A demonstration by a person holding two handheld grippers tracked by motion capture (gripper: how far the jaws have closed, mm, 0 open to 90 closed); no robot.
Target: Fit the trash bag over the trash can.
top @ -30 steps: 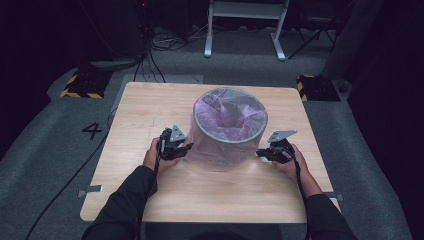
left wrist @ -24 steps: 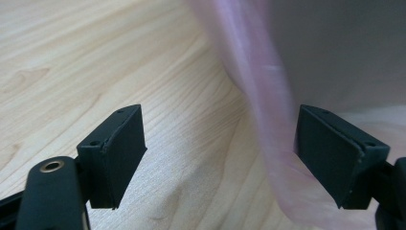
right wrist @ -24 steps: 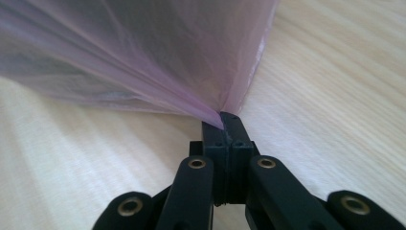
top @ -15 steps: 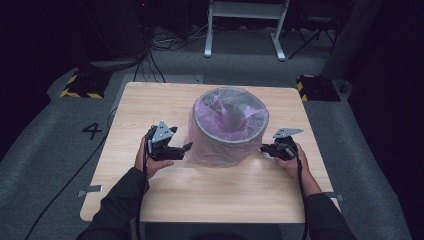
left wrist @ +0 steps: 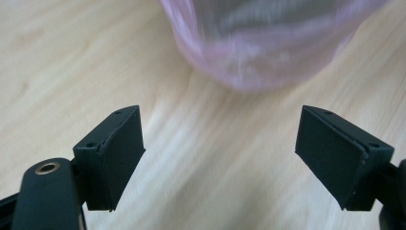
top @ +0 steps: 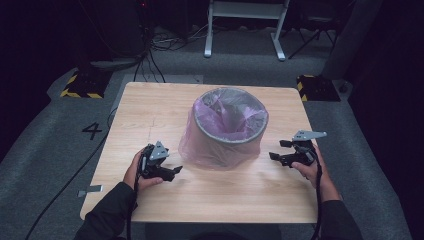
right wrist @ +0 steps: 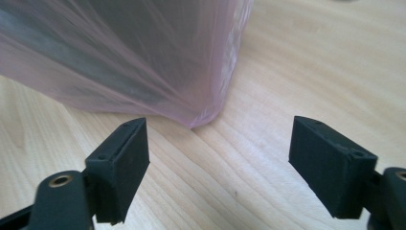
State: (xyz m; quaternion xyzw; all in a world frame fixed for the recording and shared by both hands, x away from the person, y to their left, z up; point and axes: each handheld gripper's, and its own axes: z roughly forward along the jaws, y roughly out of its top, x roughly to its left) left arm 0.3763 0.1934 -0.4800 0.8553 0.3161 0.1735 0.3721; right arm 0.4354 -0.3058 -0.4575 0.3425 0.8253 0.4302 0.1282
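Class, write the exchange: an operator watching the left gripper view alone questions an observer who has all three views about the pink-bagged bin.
Operator: What is the pink film ahead?
Observer: A pink bag lining a grey bin, folded down over its outside.
Operator: Where is the right hand-held gripper?
Observer: On the bin's opposite side, apart from the bag; its jaws, like the left hand-held gripper's, have just been opening, nothing between them.
Operator: Where does the bin stand?
Observer: Near the middle of the wooden table.
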